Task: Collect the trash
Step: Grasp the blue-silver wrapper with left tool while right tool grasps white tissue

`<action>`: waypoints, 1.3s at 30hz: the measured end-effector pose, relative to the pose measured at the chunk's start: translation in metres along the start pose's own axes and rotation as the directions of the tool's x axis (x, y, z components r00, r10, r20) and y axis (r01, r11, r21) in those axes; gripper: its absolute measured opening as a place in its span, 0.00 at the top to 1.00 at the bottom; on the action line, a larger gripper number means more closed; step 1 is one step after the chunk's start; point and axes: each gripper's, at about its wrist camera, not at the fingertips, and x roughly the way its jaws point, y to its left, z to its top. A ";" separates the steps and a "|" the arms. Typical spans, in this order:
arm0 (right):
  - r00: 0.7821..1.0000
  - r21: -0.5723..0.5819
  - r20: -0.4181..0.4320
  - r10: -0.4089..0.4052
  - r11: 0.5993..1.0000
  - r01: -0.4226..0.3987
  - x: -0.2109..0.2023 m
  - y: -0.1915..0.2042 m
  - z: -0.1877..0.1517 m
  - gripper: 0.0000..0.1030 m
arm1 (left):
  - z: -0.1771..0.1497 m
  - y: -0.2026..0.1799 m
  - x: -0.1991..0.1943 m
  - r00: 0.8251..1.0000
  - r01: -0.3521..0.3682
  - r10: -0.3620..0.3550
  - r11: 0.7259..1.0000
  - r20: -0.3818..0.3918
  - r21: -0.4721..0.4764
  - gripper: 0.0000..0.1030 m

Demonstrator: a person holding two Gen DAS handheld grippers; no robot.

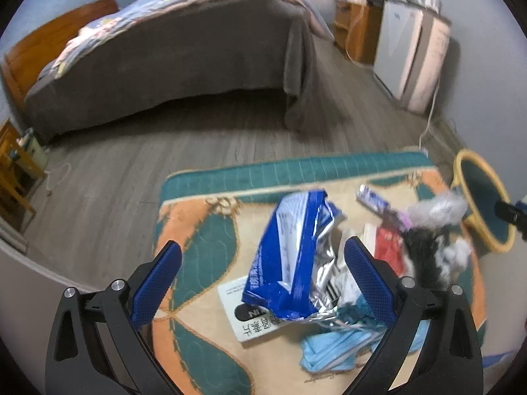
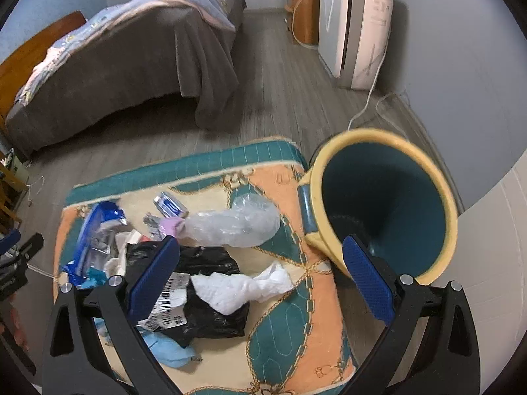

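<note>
Trash lies on a patterned rug [image 1: 197,263]. A blue and silver snack bag [image 1: 293,256] sits between the fingers of my open left gripper [image 1: 263,283], on a white card [image 1: 247,316] and beside blue face masks [image 1: 332,349]. My right gripper [image 2: 260,279] is open above a crumpled white tissue [image 2: 240,288] on a black plastic bag [image 2: 210,296]. A clear plastic bag [image 2: 237,222] and a small blue wrapper [image 2: 169,204] lie beyond. A yellow bin with a teal inside [image 2: 382,197] stands at the rug's right edge, by my right finger.
A bed with a grey cover [image 1: 171,62] stands across the wood floor [image 1: 204,125]. A white appliance [image 2: 355,23] and a cable [image 2: 369,98] are along the right wall. A wooden stand [image 1: 13,171] is at the far left.
</note>
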 end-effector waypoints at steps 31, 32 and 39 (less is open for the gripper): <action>0.953 0.043 -0.210 0.216 0.976 -0.212 0.025 0.012 -0.017 0.94 | -0.024 -0.030 0.054 0.986 0.098 -0.079 0.988 -0.149 0.123 0.81; 0.954 0.048 -0.206 0.218 0.976 -0.212 0.024 0.011 -0.016 0.94 | -0.022 -0.029 0.049 0.988 0.095 -0.079 0.989 -0.131 0.118 0.81; 0.966 0.050 -0.114 0.230 0.973 -0.226 -0.011 -0.003 0.000 0.97 | -0.006 -0.020 0.016 0.998 0.066 -0.064 0.994 -0.022 0.092 0.81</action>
